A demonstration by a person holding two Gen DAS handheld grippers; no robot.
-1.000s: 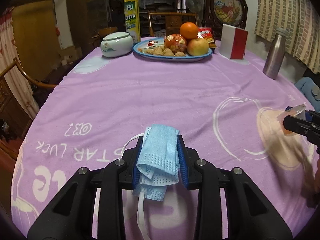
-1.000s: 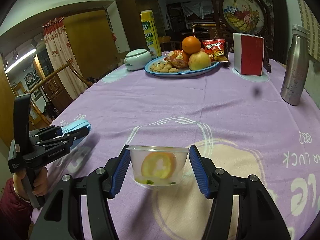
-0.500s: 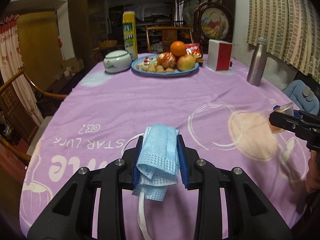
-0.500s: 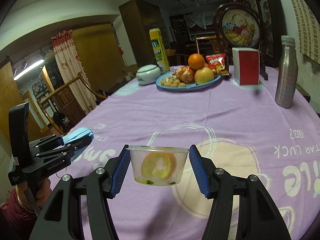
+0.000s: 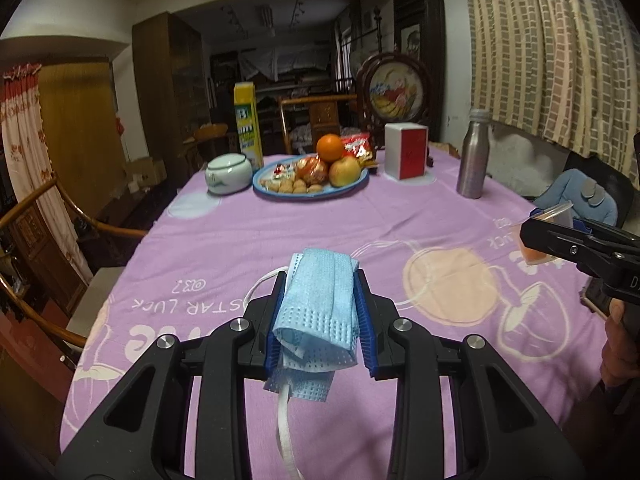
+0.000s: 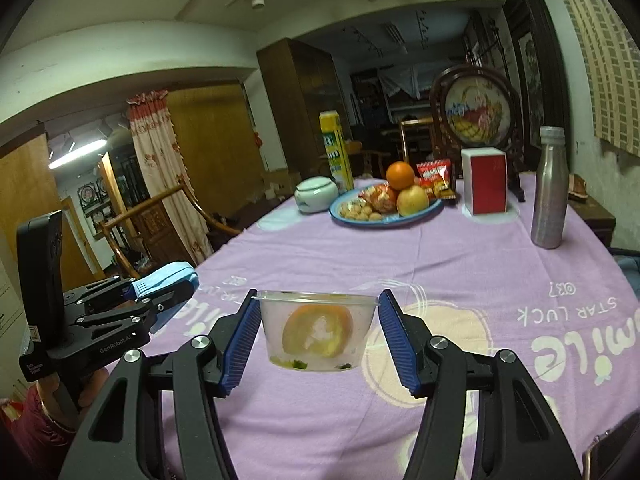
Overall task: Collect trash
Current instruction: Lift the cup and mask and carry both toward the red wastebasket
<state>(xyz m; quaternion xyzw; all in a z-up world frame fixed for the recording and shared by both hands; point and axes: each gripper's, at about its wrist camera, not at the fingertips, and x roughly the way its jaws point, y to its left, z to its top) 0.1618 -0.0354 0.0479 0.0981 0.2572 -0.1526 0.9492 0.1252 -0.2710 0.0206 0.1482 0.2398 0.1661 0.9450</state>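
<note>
Purple cloth covers the worktop, and both tools are held above its near end with trash in them.

On the left side, the left tool is clenched on a folded blue face mask; the mask sits between the blue pads, and its white ear loop hangs down below them. The right tool grips a clear plastic cup by its two sides, upright, with an orange slice and some green bits inside. Each tool is also visible in the other camera, well apart from the other. At the far end of the worktop stand a blue plate with fruit and nuts, a white lidded jar just beside it, a red and white box, and a metal bottle near the right edge.
</note>
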